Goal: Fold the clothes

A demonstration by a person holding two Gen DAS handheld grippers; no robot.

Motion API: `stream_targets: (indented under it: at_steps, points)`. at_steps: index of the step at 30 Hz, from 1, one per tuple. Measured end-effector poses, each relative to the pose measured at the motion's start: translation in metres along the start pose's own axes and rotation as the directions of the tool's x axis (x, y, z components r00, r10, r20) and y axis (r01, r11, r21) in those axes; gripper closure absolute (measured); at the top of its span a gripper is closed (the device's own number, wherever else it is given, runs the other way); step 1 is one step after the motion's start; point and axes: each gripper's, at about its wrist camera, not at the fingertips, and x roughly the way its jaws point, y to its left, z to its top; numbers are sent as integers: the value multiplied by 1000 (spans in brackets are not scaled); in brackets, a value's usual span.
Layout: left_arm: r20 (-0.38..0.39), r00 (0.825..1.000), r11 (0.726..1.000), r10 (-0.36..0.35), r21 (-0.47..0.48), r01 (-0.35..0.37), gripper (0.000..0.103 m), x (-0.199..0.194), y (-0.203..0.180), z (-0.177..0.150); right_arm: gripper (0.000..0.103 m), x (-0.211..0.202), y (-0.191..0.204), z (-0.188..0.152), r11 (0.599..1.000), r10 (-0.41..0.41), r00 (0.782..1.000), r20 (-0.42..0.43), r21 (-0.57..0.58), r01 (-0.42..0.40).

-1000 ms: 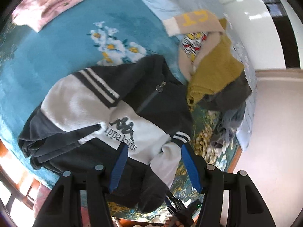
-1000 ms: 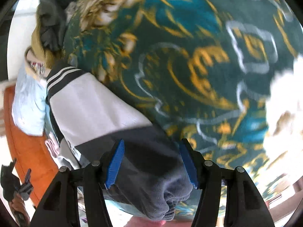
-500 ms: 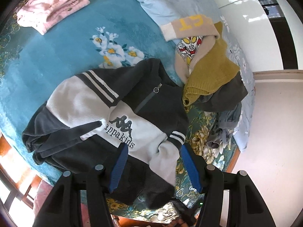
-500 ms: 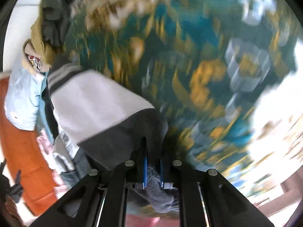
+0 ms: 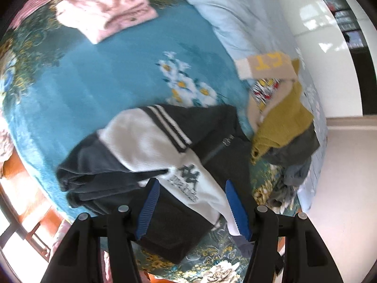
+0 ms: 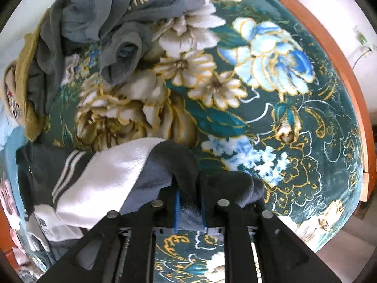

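The black, grey and white jacket (image 5: pixel 165 146) lies spread on the floral bed blanket (image 6: pixel 271 122), beside a heap of unfolded clothes (image 5: pixel 282 122). The right gripper (image 6: pixel 188 210) has its fingers pinched tight on the jacket's dark sleeve (image 6: pixel 179 162), lifting it. The left gripper (image 5: pixel 192 202) hovers over the jacket, its 2 fingers spread wide and holding nothing.

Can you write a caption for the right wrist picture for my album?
The right hand-held gripper pinches the dark sleeve of a jacket on a flowery blanket.

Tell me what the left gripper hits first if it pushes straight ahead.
Probably the jacket: the open left gripper points at its white logo panel, which lies on the bed between the fingers. Depth is hard to judge.
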Motion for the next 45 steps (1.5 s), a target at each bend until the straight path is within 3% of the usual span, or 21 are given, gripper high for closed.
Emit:
stream_targets:
  at_steps: [1,2,6,8,14,18,21,27,29,31,33,36,38,39,40,42,43,45]
  points:
    - [4,1000,1000,7,-8,-7,40,0,9,2,67,-6,-1,0,1000,-3,1000,21,8,3]
    - [7,1000,1000,14,-15,-14,40,0,20,5,62,-12,-3,1,1000,-7,999,41,16,6]
    - [9,999,998,48,-44,-48,40,10,68,19,61,-53,11,-13,999,30,993,115,16,-32]
    - [-1,998,996,69,-62,-69,40,22,95,27,53,-67,28,-31,998,57,992,115,10,-58]
    - [-84,989,975,125,-176,-138,40,74,191,53,50,-61,107,-94,990,136,991,11,20,-136]
    - [-177,977,964,118,-215,-155,40,105,239,49,50,-55,160,-135,982,189,980,-61,32,-187]
    - [-222,972,969,77,-213,-126,40,124,257,40,50,-51,207,-155,977,209,972,-108,-10,-211]
    - [-305,951,996,51,-51,-70,43,171,239,43,50,-53,300,-175,951,207,965,-163,-196,-237]
    - [-352,936,997,29,-56,-52,61,183,233,41,50,-57,318,-183,940,199,965,-170,-247,-237]
    - [-385,923,999,5,-35,-20,87,189,223,37,49,-60,331,-188,931,185,968,-172,-285,-228]
    - [-377,925,998,47,56,-28,93,184,210,34,49,-62,335,-190,933,180,968,-176,-281,-225]
    - [-256,959,979,124,191,-76,94,152,191,50,49,-62,335,-191,942,182,967,-179,-251,-224]
    - [-102,978,950,181,276,-147,94,116,178,74,49,-62,333,-191,948,195,965,-176,-218,-231]
    - [-13,978,929,208,317,-194,94,95,172,87,49,-63,331,-191,950,200,964,-173,-205,-234]
    - [79,970,905,228,351,-241,94,74,166,101,49,-63,330,-191,952,205,964,-170,-192,-237]
    - [239,936,850,260,404,-339,94,45,154,122,49,-64,329,-193,955,213,963,-164,-175,-240]
    - [293,919,825,262,426,-371,94,37,150,127,49,-64,327,-194,956,214,963,-162,-166,-241]
    - [384,882,748,275,491,-447,94,41,133,135,49,-63,322,-197,959,215,964,-159,-150,-239]
